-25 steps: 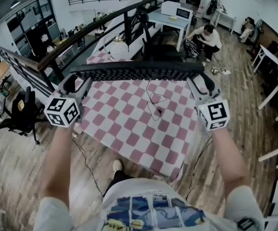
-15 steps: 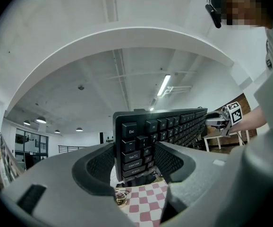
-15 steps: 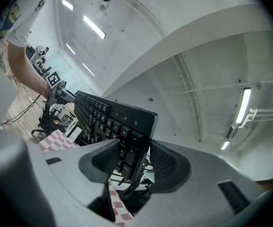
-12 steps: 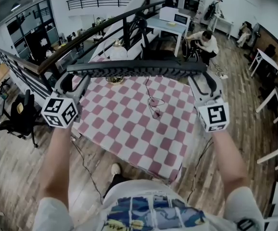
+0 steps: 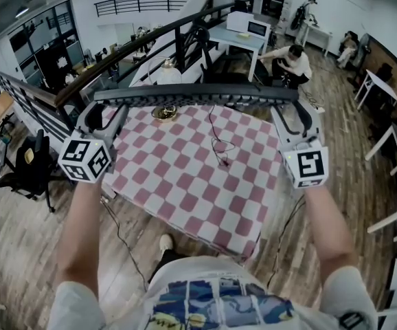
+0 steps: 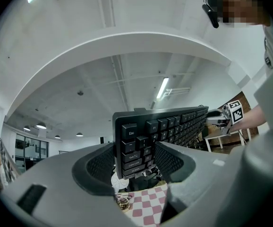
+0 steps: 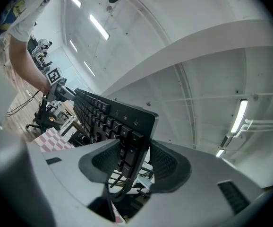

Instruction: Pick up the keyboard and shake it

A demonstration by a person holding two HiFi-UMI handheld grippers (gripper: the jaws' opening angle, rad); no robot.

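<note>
Head view: a person is holding a black keyboard (image 5: 195,95) aloft across the upper middle of the frame, edge-on and roughly level, well clear of the pink-and-white checked table (image 5: 185,191) lying below it. The left gripper (image 5: 109,119) is clamping the end at frame left and the right gripper (image 5: 296,119) is clamping the end at frame right, so the board is hanging between the two tools alone. In the left gripper view the dark mesh pads (image 6: 167,161) are pressing on the Esc end, one on the key face and one on the back; in the right gripper view the jaws are biting the opposite short end in the same way. A thin dark cable (image 5: 218,146) appears to be trailing from the keyboard down onto the cloth, near a small brass-coloured object (image 5: 164,113) at the table's far side. The keyboard is looking stiff, long and fairly light, a hard plastic slab that is not sagging between its supports. Its smooth casing is likely giving the pads little to bite on, so a shake is calling for firm pressure at both ends, and the loose keycaps and dangling cable are probably the parts most at risk.
</note>
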